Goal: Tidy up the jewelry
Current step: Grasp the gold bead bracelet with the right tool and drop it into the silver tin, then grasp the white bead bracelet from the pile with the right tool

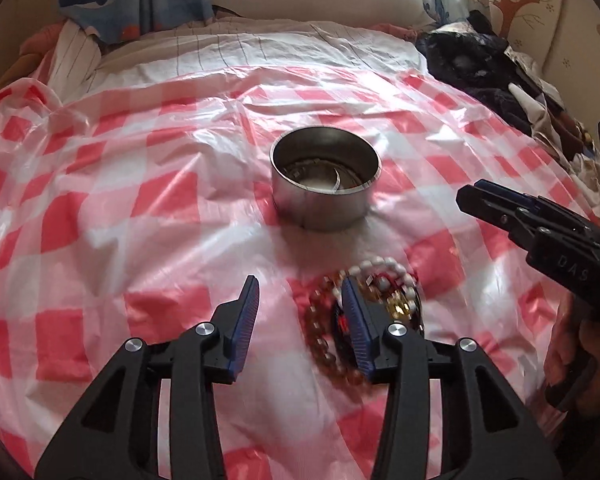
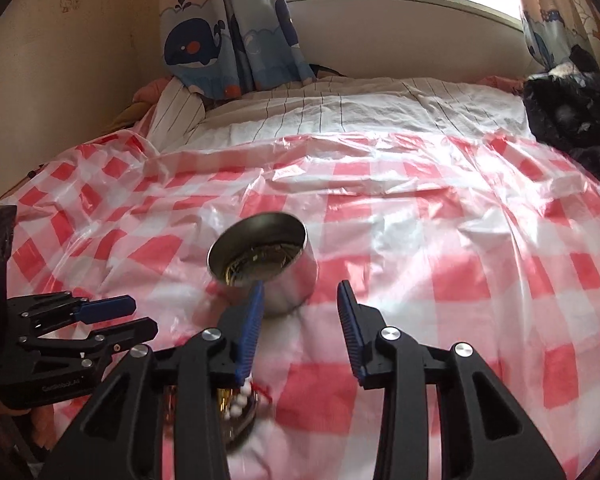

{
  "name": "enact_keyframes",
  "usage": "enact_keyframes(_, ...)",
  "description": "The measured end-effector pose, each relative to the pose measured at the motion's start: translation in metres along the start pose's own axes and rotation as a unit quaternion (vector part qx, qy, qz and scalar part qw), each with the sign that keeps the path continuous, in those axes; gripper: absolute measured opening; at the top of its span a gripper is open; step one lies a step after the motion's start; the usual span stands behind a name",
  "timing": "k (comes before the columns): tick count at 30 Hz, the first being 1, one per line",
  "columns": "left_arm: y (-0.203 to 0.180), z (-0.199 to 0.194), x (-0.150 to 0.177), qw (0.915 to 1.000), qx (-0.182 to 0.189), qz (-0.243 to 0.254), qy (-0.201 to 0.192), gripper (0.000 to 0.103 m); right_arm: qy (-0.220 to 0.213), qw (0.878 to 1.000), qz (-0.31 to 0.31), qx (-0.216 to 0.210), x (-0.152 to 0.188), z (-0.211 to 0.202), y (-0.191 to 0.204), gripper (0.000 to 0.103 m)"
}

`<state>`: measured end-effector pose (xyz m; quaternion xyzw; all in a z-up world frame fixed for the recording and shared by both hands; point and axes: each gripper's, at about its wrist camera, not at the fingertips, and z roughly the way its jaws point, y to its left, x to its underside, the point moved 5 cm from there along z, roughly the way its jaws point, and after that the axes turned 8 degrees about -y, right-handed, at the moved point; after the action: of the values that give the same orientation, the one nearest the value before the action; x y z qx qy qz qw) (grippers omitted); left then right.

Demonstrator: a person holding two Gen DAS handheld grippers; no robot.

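Note:
A round metal tin [image 1: 326,178] [image 2: 264,264] stands open on the red-and-white checked plastic sheet [image 1: 140,200], with some shiny pieces lying in its bottom. Nearer me lies a blurred heap of jewelry [image 1: 384,296] [image 2: 240,400]: a white bead bracelet, a brown bead bracelet and gold pieces on a dark round base. My left gripper [image 1: 300,284] [image 2: 142,316] is open and empty, its right finger over the heap's left side. My right gripper [image 2: 300,288] [image 1: 472,194] is open too, holding nothing, with the tin just beyond its left finger.
The sheet covers a bed with a striped white quilt [image 2: 340,120] behind it. A dark pile of clothes [image 1: 480,72] lies at the far right. Whale-print curtains [image 2: 228,24] hang under a window at the back. A hand [image 1: 572,352] holds the right gripper.

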<state>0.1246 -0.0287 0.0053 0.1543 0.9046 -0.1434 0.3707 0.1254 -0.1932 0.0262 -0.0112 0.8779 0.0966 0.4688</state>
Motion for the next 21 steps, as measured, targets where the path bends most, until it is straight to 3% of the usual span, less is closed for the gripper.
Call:
enact_keyframes(5, -0.016, 0.001, 0.032, 0.9992, 0.027, 0.015, 0.025, 0.041, 0.034, 0.999, 0.028, -0.019, 0.046, -0.023, -0.008, 0.037)
enact_keyframes(9, -0.028, 0.001, 0.033, 0.9986, 0.036, 0.032, 0.023, 0.047, 0.030, 0.999, 0.029, -0.013, 0.043, -0.019, -0.007, 0.038)
enact_keyframes(14, -0.046, 0.005, 0.036, 0.9953, 0.012, 0.094, 0.021, 0.051, 0.044, 0.998, 0.038, -0.014, 0.050, -0.012, -0.010, 0.039)
enact_keyframes(15, -0.047, 0.008, 0.038, 0.9947, 0.008, 0.099, 0.026, 0.048, 0.044, 0.998, 0.038, -0.015, 0.050, -0.011, -0.009, 0.039)
enact_keyframes(16, -0.047, 0.012, 0.041, 0.9943, 0.002, 0.102, 0.033, 0.030, 0.043, 0.998, 0.037, -0.016, 0.050, -0.011, -0.008, 0.040)
enact_keyframes(19, -0.047, 0.007, 0.038, 0.9942, 0.015, 0.100, 0.034, 0.010, 0.043, 0.998, 0.034, -0.020, 0.049, -0.010, -0.005, 0.042)
enact_keyframes(21, -0.041, 0.000, 0.031, 0.9965, 0.040, 0.070, 0.023, 0.010, 0.046, 0.998, 0.034, -0.023, 0.050, -0.008, -0.004, 0.043)
